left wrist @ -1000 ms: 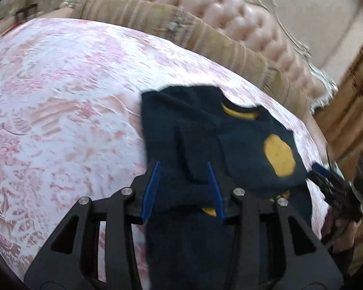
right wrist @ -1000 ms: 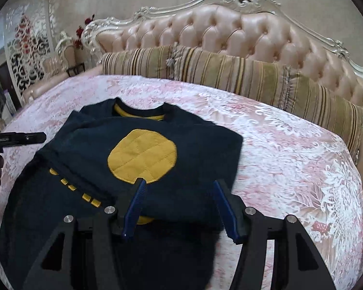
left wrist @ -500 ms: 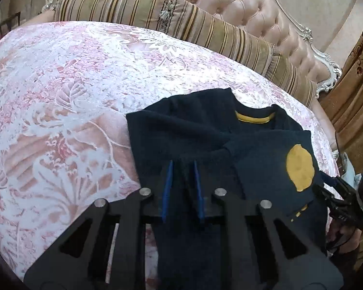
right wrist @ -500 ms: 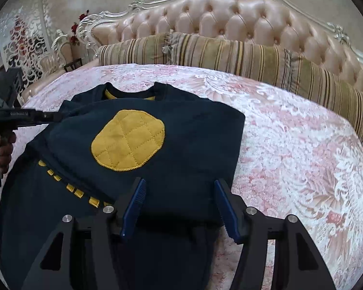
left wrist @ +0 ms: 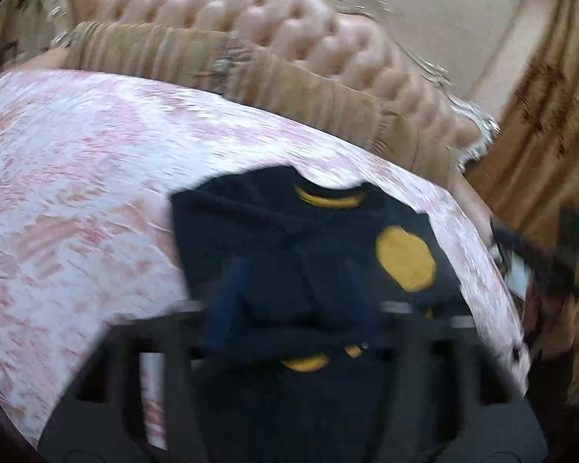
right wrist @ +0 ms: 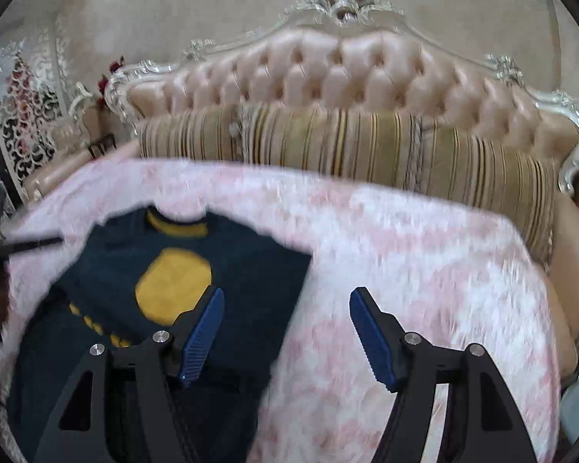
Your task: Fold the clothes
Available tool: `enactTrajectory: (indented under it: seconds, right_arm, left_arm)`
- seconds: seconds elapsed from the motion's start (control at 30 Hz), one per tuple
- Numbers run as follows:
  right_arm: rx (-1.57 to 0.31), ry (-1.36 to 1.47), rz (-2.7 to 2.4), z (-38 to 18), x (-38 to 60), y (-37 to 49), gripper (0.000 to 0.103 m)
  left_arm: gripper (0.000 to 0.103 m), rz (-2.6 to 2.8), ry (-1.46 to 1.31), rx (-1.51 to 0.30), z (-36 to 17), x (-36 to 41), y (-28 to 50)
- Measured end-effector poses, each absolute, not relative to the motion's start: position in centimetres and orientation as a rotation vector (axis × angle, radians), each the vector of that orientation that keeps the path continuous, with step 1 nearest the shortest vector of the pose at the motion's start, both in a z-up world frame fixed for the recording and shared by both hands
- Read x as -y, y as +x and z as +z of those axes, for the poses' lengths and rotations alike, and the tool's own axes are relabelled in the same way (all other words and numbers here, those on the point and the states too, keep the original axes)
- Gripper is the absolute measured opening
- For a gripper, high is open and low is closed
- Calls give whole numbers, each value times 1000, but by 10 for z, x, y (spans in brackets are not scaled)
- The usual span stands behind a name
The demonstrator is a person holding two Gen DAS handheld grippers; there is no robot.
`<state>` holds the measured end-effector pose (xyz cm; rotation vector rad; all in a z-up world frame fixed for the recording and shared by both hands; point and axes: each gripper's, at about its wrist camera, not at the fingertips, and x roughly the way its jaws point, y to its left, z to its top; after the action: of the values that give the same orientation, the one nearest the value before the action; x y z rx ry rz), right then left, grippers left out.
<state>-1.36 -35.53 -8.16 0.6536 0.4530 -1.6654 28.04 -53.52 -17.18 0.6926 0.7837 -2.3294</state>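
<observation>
A dark navy sweater point(left wrist: 274, 239) with a round yellow patch point(left wrist: 405, 258) lies flat on the pink-and-white bed cover point(left wrist: 77, 193), neck toward the headboard, its sides folded in. My left gripper point(left wrist: 293, 301) hovers open over the sweater's left half; this view is motion-blurred. In the right wrist view the sweater point(right wrist: 251, 270) and its patch point(right wrist: 173, 285) sit at lower left. My right gripper point(right wrist: 285, 328) is open and empty, with its left finger over the sweater's right edge and its right finger over bare bed cover point(right wrist: 424, 270).
Striped bolster pillows point(right wrist: 366, 146) lean on a tufted pink headboard point(right wrist: 328, 73) behind the bed. A brown curtain point(left wrist: 540, 115) hangs past the bed's right side. The other gripper and a hand show at each view's edge.
Half a second ago my left gripper was pinched narrow on a sweater fold; now it is open and drawn back. My right gripper stayed open and shifted right, partly off the sweater.
</observation>
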Motion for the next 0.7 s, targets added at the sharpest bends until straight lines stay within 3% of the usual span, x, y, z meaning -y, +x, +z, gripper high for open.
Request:
enactTrajectory:
  seconds: [0.03,0.07,0.13,0.43,0.5,0.53,0.7]
  right_arm:
    - [-476,629,-1643,-75,366,-6,69]
    - [-497,601,-1593,-70,378,6,68]
    - [-520,562,-1469,-70,407,32,68]
    - [-767,415,-1301,-118,505,125,68]
    - [-790,395,-1273,-122,516,134,68]
    - [-818,380,-1246,-125,520,139,68]
    - [-959,254,-1122,-140,533,159,68]
  left_arm:
    - [61,-2343,714,-742,-174,528,275]
    - [50,-2356,736,-701,-175,521,269]
    - [39,-2362,785,-718,-183,517,258]
    - [39,-2335,804,-705,-194,518,250]
    - [24,-2315,818,-698,-196,519,249]
    - [9,-2292,831,-687,-198,520,250]
    - [9,-2291,833,-697,-198,521,252]
